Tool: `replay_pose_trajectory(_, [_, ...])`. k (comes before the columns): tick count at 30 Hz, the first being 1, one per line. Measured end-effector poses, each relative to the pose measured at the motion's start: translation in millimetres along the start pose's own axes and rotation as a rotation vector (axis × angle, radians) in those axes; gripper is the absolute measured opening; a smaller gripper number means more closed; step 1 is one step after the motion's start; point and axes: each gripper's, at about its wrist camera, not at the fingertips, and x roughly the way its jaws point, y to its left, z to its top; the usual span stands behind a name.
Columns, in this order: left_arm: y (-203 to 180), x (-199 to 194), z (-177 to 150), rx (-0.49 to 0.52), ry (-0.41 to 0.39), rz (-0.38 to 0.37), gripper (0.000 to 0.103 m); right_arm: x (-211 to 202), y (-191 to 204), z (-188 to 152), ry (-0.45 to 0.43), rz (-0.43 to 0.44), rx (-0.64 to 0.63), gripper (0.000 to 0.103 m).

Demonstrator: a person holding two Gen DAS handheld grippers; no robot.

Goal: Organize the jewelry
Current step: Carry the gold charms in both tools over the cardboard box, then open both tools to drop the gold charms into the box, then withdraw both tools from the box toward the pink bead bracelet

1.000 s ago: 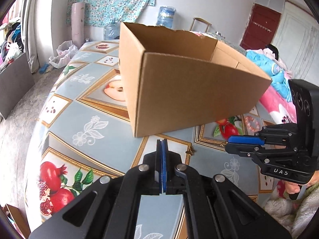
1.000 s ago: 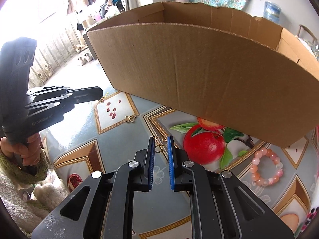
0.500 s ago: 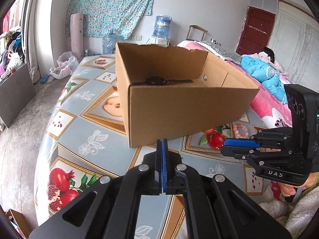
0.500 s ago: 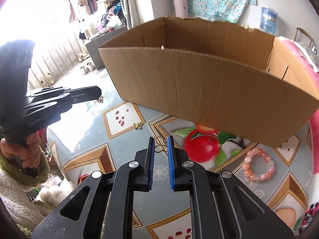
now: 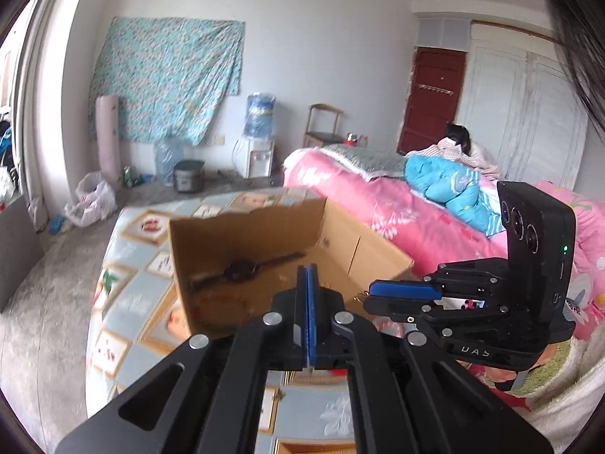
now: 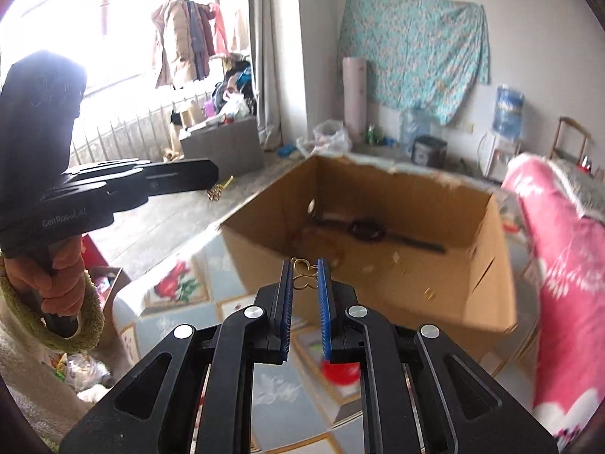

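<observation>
Cardboard box, lower centre of both views, now shows its floor since both grippers have risen: right gripper nips a gold butterfly earring above the near wall, left gripper pinches another, ready to drop.

Left gripper: jaws pressed flat together, blue pads touching, held level and raised; the left hand wraps its handle from below, cuff at the wrist. Right gripper: jaws narrowed with a small gap, pinching a thin gold piece at the tips, also level. From the left wrist view the right gripper sits just to the right and slightly ahead, both pointing roughly the same way.
</observation>
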Motion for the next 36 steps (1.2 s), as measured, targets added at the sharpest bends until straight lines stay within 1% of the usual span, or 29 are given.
replay_pose_trajectory(3, [-1, 21, 19, -0.002, 0.003, -0.048, 0.0, 1, -20, 17, -0.028, -0.007, 0.019, 0.011])
replay_pose_trajectory(6, [-1, 50, 28, -0.011, 0.041, -0.083, 0.0, 13, -44, 25, -0.017, -0.021, 0.049, 0.011])
replay_pose_trajectory(8, [3, 77, 29, -0.037, 0.097, -0.103, 0.0, 27, -59, 27, 0.014, -0.015, 0.088, 0.011])
replay_pose_trajectory(10, [6, 100, 26, -0.069, 0.16, -0.116, 0.0, 47, -73, 25, 0.065, -0.005, 0.131, 0.011])
replay_pose_trajectory(11, [8, 114, 23, -0.085, 0.195, -0.131, 0.0, 56, -77, 23, 0.086, -0.015, 0.145, 0.011])
replay_pose_trajectory(13, [10, 131, 17, -0.1, 0.238, -0.143, 0.0, 74, -87, 19, 0.144, -0.033, 0.171, 0.011])
replay_pose_trajectory(16, [11, 156, 7, -0.109, 0.31, -0.145, 0.0, 90, -97, 12, 0.197, -0.044, 0.206, 0.011])
replay_pose_trajectory(19, [10, 169, -1, -0.112, 0.354, -0.127, 0.001, 94, -101, 9, 0.216, -0.048, 0.223, 0.011])
replay_pose_trajectory(22, [9, 171, -5, -0.103, 0.375, -0.101, 0.001, 96, -104, 7, 0.219, -0.046, 0.24, 0.014])
replay_pose_trajectory(23, [10, 171, -5, -0.103, 0.38, -0.094, 0.002, 94, -104, 8, 0.217, -0.046, 0.241, 0.014])
replay_pose_trajectory(24, [11, 170, -6, -0.105, 0.384, -0.087, 0.005, 94, -105, 9, 0.215, -0.046, 0.245, 0.017])
replay_pose_trajectory(25, [12, 169, -6, -0.107, 0.387, -0.072, 0.013, 91, -105, 10, 0.213, -0.046, 0.248, 0.019])
replay_pose_trajectory(26, [13, 167, -6, -0.108, 0.385, -0.061, 0.018, 90, -106, 10, 0.208, -0.046, 0.252, 0.024])
replay_pose_trajectory(28, [15, 163, -6, -0.104, 0.376, -0.042, 0.022, 87, -106, 10, 0.193, -0.053, 0.257, 0.028])
replay_pose_trajectory(29, [15, 160, -6, -0.098, 0.37, -0.031, 0.028, 86, -108, 9, 0.188, -0.056, 0.258, 0.031])
replay_pose_trajectory(30, [15, 158, -5, -0.093, 0.364, -0.022, 0.031, 84, -108, 9, 0.181, -0.061, 0.26, 0.036])
replay_pose_trajectory(32, [13, 151, -3, -0.08, 0.343, -0.001, 0.042, 81, -109, 10, 0.165, -0.065, 0.267, 0.04])
replay_pose_trajectory(33, [13, 147, -2, -0.071, 0.331, 0.012, 0.045, 79, -108, 10, 0.159, -0.065, 0.272, 0.042])
replay_pose_trajectory(35, [13, 138, 1, -0.058, 0.309, 0.044, 0.057, 77, -108, 10, 0.145, -0.063, 0.283, 0.045])
replay_pose_trajectory(36, [13, 133, 2, -0.054, 0.298, 0.056, 0.06, 75, -108, 10, 0.137, -0.06, 0.289, 0.046])
